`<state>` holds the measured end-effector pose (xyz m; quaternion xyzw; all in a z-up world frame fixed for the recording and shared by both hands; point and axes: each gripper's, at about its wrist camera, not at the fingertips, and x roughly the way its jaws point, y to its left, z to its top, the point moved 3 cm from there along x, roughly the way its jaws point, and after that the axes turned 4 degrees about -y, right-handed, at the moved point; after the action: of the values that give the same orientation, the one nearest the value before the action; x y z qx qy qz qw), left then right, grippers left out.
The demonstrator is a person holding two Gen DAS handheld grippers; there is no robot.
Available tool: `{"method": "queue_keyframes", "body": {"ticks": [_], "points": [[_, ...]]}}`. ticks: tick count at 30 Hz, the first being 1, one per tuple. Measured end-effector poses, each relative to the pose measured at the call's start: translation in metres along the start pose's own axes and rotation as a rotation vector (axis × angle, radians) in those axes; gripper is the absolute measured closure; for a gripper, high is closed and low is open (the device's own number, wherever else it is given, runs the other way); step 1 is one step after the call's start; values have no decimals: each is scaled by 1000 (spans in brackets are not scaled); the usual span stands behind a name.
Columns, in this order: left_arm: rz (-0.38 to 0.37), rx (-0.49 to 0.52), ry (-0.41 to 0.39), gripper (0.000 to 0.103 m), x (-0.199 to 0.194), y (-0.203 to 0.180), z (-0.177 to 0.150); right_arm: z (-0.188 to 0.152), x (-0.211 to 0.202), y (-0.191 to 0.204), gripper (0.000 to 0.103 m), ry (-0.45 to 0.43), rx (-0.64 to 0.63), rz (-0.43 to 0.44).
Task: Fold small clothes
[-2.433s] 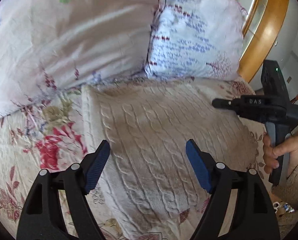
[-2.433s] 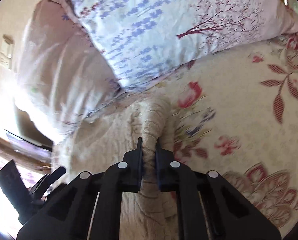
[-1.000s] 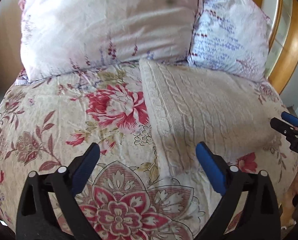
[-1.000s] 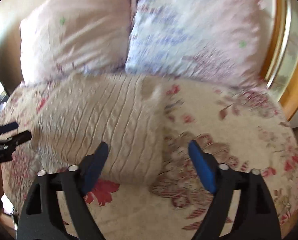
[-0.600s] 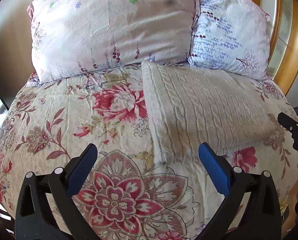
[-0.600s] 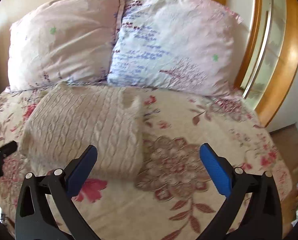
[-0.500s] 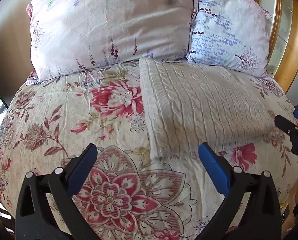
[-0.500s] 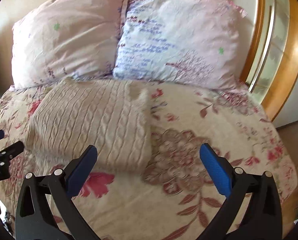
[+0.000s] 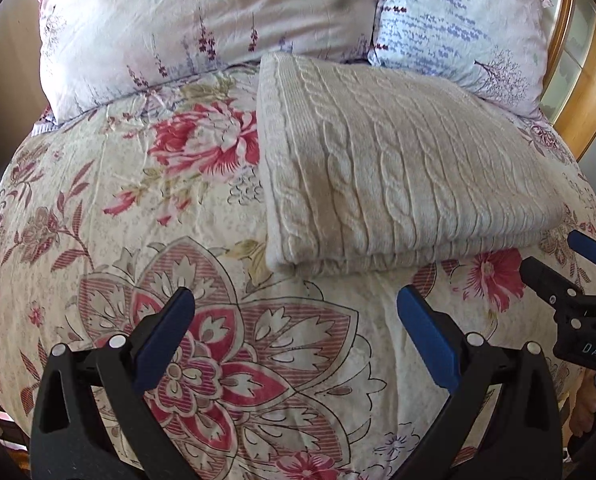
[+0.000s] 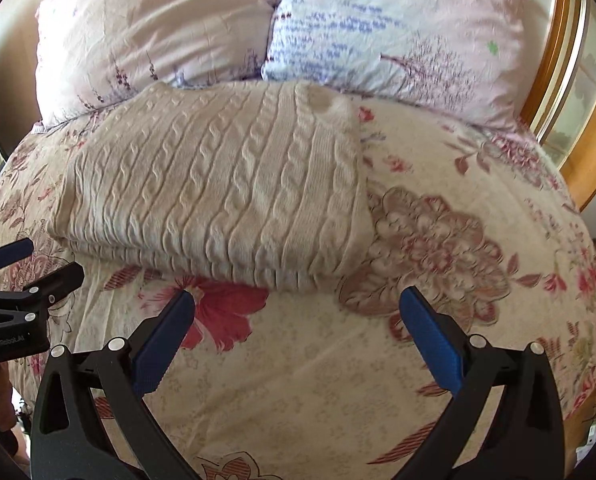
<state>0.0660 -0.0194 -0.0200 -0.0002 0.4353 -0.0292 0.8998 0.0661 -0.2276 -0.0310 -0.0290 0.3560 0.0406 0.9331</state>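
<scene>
Folded cable-knit sweater (image 9: 398, 176) lies flat on the bed (image 9: 137, 240). Your left gripper (image 9: 295, 334) and right gripper (image 10: 298, 334) hover released, empty.

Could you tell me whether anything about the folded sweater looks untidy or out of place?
Only one detail: the cream cable-knit sweater has a small puckered bump at its far right corner, near the pillows. Otherwise it lies flat, with stacked edges aligned.

Bright daylight, both views, soft shadow under the near edge of the folded sweater (image 9: 398, 168), right wrist view slightly motion-blurred and washed out on the pillows (image 10: 378, 28), left sharper, strong fisheye bending and dark vignette at corners, bed (image 9: 97, 200) evenly lit.
</scene>
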Motion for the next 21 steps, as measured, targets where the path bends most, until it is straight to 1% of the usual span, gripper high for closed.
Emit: {"method": "queue_keyframes", "body": {"ticks": [7, 10, 21], "points": [[10, -10, 44, 2, 10, -1, -4, -6, 13, -3, 1, 52, 33, 21], [25, 0, 43, 2, 11, -3, -4, -8, 18, -3, 1, 69, 31, 19], [35, -4, 30, 2, 14, -4, -5, -11, 20, -1, 1, 64, 21, 7]]}}
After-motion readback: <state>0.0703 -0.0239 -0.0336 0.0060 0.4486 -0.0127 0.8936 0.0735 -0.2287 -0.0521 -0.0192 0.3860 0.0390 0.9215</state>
